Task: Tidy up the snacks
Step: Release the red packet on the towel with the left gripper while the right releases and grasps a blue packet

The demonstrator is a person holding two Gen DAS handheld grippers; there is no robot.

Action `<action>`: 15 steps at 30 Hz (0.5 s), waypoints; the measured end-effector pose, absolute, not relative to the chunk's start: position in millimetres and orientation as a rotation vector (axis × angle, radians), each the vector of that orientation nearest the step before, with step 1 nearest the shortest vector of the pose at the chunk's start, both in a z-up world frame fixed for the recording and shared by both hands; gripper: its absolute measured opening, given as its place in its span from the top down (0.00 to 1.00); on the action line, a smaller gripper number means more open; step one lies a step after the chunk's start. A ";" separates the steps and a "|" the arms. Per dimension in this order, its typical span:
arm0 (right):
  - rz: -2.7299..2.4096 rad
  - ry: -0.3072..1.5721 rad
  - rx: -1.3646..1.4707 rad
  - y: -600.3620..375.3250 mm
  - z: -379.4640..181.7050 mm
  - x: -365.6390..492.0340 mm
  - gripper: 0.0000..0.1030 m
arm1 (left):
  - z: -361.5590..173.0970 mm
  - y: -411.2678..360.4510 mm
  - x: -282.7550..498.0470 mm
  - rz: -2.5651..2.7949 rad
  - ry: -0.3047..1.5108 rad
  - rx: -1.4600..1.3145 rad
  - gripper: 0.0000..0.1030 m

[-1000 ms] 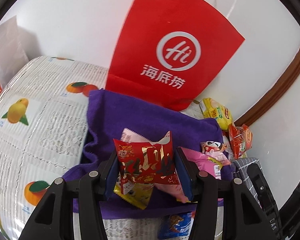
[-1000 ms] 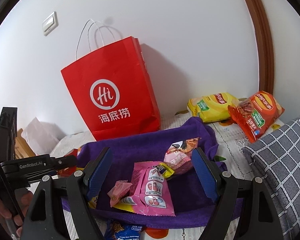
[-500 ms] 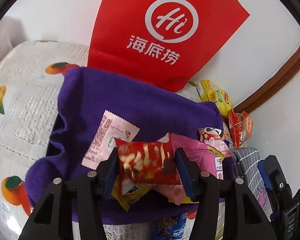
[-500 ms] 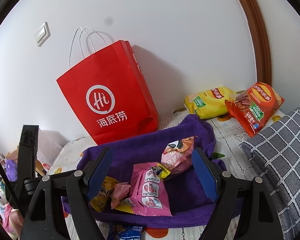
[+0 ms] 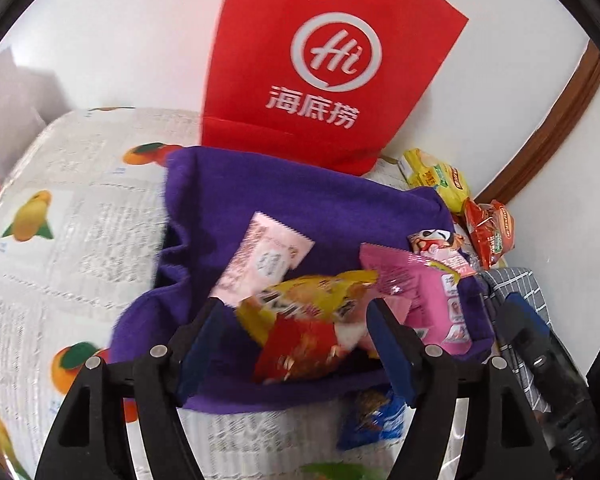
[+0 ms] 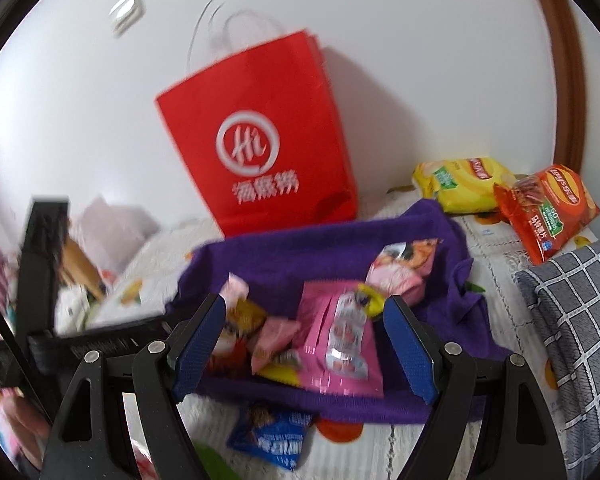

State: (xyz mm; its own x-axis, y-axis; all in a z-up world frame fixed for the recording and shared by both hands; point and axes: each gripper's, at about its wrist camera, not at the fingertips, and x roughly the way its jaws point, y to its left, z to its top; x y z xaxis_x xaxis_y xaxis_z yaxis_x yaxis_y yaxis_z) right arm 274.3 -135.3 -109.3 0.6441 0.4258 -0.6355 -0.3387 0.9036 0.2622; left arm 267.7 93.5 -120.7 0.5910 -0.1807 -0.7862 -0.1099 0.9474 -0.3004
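Left gripper [image 5: 296, 332], jaws opening, lets the red packet [image 5: 300, 350] lie between them on the purple cloth [image 5: 260, 184]. Right gripper [image 6: 304, 340] stands open and empty; pink packet [image 6: 340, 340] lies lengthwise at twelve o'clock, nearest it.

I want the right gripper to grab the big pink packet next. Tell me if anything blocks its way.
Nothing visible does. The right gripper is open, and the big pink packet lies flat and uncovered on the purple cloth, framed between the fingers. Small snacks crowd its left edge only.
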 end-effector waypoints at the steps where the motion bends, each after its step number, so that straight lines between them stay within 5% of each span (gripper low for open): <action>1: 0.451 0.767 0.100 -131.6 -114.2 269.3 0.22 | -120.9 96.7 265.1 -0.034 0.937 -0.336 0.31; 15: 0.523 0.924 0.003 -109.6 -157.7 235.0 0.30 | -133.2 128.6 243.3 0.044 0.962 -0.326 0.31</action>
